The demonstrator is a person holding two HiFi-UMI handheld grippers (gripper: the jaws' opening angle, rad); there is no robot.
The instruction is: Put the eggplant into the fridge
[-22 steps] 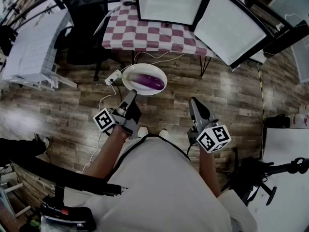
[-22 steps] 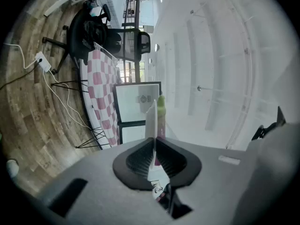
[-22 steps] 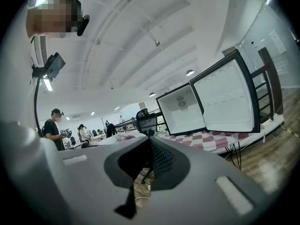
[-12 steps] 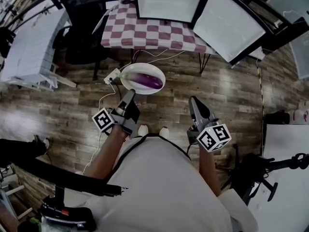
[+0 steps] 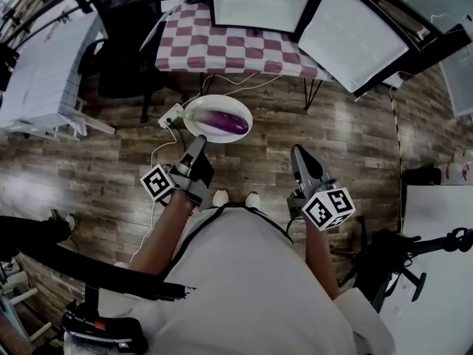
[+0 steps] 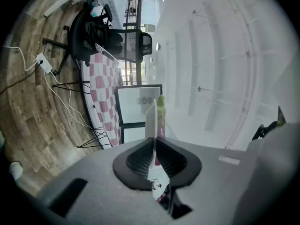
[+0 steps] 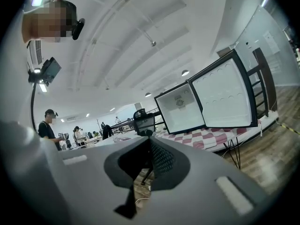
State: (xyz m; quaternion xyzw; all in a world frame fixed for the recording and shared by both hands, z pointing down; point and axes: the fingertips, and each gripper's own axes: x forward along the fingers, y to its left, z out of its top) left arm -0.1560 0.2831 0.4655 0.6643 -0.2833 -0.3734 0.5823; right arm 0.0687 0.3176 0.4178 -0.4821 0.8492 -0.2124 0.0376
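Observation:
A purple eggplant (image 5: 222,123) with a green stem lies on a white plate (image 5: 199,128), held above the wooden floor. My left gripper (image 5: 198,144) is shut on the plate's near rim. In the left gripper view the plate (image 6: 152,122) shows edge-on between the jaws, with the eggplant (image 6: 161,108) behind it. My right gripper (image 5: 298,156) hangs to the right of the plate, shut, with nothing in it (image 7: 150,143). The fridge (image 5: 259,4) stands open on the checkered table (image 5: 222,50), its door (image 5: 356,39) swung right. The right gripper view also shows the fridge (image 7: 180,110).
A black office chair (image 5: 129,43) stands left of the table. A power strip (image 5: 172,115) and white cable (image 5: 159,157) lie on the floor under the plate. A white rack (image 5: 44,72) is at the left. People stand far off (image 7: 47,125).
The plate with the eggplant and both grippers have edged slightly toward the table. The person's shoe tips show a little more. The grips are unchanged.

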